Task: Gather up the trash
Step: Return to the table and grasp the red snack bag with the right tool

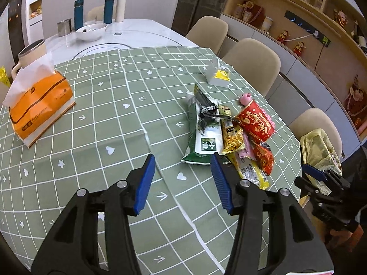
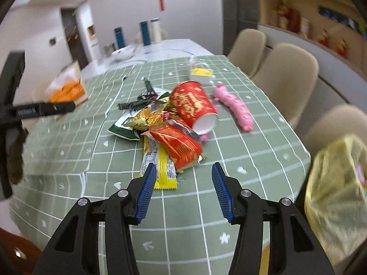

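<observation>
A pile of trash lies on the green checked tablecloth (image 1: 96, 137): a green-white packet (image 1: 204, 137), a gold wrapper (image 1: 231, 133), a red wrapper (image 2: 181, 146), a yellow wrapper (image 2: 164, 171) and a tipped red paper cup (image 2: 195, 107). My left gripper (image 1: 183, 178) is open and empty, just short of the green packet. My right gripper (image 2: 183, 185) is open and empty, just in front of the yellow and red wrappers. A yellow trash bag (image 2: 337, 194) hangs past the table's right edge; it also shows in the left wrist view (image 1: 318, 153).
An orange tissue pack (image 1: 41, 107) lies at the left. A pink pig toy (image 2: 234, 105) and a small white-yellow gift bag (image 1: 219, 76) lie behind the pile. Beige chairs (image 1: 254, 64) line the right side. Bottles, a bowl (image 1: 90, 32) and a mug stand at the far end.
</observation>
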The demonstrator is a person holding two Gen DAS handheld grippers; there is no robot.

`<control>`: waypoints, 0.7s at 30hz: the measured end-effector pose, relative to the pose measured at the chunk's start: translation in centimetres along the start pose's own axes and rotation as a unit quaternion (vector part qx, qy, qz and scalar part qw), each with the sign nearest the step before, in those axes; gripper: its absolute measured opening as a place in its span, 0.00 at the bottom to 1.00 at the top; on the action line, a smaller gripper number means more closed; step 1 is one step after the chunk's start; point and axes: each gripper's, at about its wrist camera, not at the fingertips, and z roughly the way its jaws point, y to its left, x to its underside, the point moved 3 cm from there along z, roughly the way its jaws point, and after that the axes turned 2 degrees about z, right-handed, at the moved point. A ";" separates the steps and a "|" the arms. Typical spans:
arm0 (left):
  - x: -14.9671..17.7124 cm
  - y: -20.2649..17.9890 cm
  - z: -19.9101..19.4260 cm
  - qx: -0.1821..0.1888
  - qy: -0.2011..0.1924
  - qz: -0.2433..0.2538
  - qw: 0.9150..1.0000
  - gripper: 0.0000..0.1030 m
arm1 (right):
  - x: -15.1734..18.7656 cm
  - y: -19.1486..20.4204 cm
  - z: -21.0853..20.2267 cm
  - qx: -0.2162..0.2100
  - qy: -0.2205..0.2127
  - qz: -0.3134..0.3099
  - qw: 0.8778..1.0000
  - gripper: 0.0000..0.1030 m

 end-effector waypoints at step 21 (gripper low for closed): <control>-0.8 0.5 4.1 0.042 0.036 -0.001 0.998 0.47 | -3.1 1.2 5.7 -0.024 0.061 -0.059 0.996 0.23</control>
